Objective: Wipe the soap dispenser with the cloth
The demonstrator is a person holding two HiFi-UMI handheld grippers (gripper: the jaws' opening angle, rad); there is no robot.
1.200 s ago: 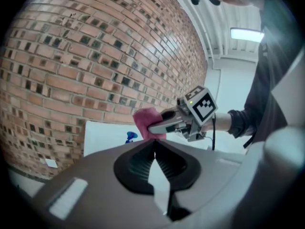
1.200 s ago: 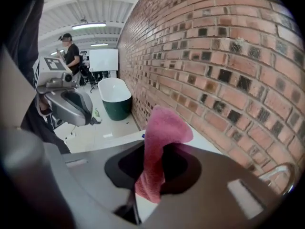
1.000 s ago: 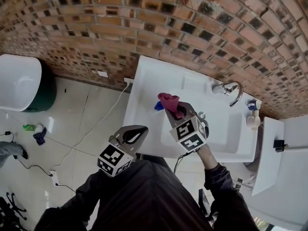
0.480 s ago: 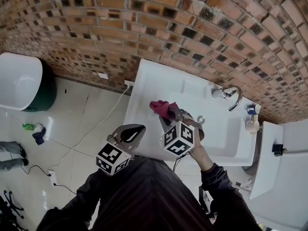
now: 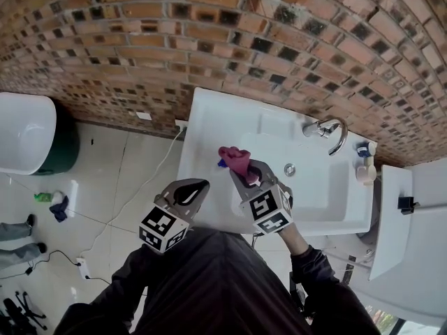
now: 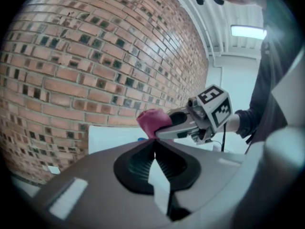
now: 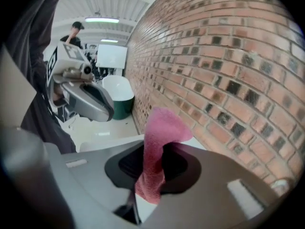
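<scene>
Head view: the right tool (image 5: 236, 169) pinches the pink cloth (image 5: 234, 156) over the sink's (image 5: 209, 114) left side, and the soap dispenser (image 5: 364, 172) stands at the sink's right rim. Left gripper view: the left tool (image 6: 154, 141) is closed tight, empty. Right gripper view: the cloth is clamped and sticks up between the jaws.

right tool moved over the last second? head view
Yes, slightly. The right tool, shut on the cloth, keeps its tip left of the drain, but its marker cube has swung toward the front rim of the sink.
</scene>
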